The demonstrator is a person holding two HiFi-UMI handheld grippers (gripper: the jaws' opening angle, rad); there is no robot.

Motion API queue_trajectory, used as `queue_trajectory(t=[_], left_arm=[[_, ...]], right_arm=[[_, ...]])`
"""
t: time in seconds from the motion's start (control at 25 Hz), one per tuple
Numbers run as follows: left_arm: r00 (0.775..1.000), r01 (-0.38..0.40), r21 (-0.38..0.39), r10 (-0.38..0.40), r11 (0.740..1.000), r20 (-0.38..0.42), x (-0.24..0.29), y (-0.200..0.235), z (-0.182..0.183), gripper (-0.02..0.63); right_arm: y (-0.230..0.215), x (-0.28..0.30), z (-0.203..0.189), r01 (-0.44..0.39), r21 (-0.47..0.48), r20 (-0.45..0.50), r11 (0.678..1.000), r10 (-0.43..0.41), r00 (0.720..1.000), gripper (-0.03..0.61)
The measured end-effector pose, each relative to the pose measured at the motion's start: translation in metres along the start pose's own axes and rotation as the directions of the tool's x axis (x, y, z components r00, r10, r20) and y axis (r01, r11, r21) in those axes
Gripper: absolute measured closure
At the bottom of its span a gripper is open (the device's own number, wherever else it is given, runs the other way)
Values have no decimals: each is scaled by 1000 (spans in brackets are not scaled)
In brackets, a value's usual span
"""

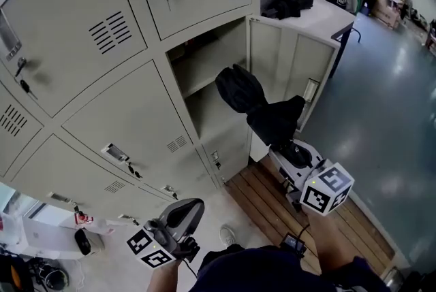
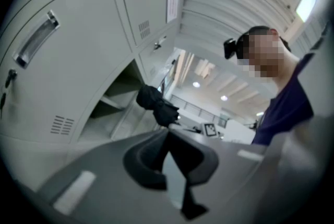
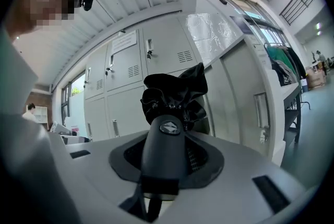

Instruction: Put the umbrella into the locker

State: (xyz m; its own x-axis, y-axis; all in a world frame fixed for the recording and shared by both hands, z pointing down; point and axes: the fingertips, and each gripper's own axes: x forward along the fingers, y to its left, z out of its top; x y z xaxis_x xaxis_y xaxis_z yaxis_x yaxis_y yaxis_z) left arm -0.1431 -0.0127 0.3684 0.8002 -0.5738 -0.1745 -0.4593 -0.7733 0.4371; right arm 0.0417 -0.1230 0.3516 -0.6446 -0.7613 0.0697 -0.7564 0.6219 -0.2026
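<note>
A black folded umbrella (image 1: 255,105) is gripped by its handle (image 3: 164,147) in my shut right gripper (image 1: 290,149), its bunched canopy (image 3: 175,93) pointing at the open locker (image 1: 208,76). The canopy tip sits just in front of the locker's opening, below its inner shelf. In the left gripper view the umbrella (image 2: 156,105) shows in front of the open locker (image 2: 109,108). My left gripper (image 1: 182,214) hangs low at the left, away from the umbrella, its dark pads (image 2: 151,157) together with nothing between them.
The locker's door (image 1: 291,73) stands swung out to the right. Shut beige lockers (image 1: 129,120) with keys fill the left. Black clothing (image 1: 289,5) lies on top of a cabinet. Wooden slats (image 1: 269,209) cover the floor beneath; clutter (image 1: 41,250) sits at lower left.
</note>
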Motion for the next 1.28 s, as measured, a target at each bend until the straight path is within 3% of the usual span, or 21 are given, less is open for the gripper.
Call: queue_trajectory(t=[0.32,0.72,1.04,1.28], left_arm=[[998,50,-12,-51,999,-25,-12,43,18,612],[1000,26,23,-26,999,-9,-25,67,37,612],[999,-1,48,3,999,-46,-15,85,36,612],[995,4,110,6,994,-95,29,93,37,612]], right_arm=[[-14,88,8,118,-43,-7,992,-118,993,459],[-40,169,15,198,-62,-58,978,-202,978,459],[-65,233,29,227,-146,-82,963,-240,967,459],[-78,267,30,201,-181,-103,963,-222,970,459]])
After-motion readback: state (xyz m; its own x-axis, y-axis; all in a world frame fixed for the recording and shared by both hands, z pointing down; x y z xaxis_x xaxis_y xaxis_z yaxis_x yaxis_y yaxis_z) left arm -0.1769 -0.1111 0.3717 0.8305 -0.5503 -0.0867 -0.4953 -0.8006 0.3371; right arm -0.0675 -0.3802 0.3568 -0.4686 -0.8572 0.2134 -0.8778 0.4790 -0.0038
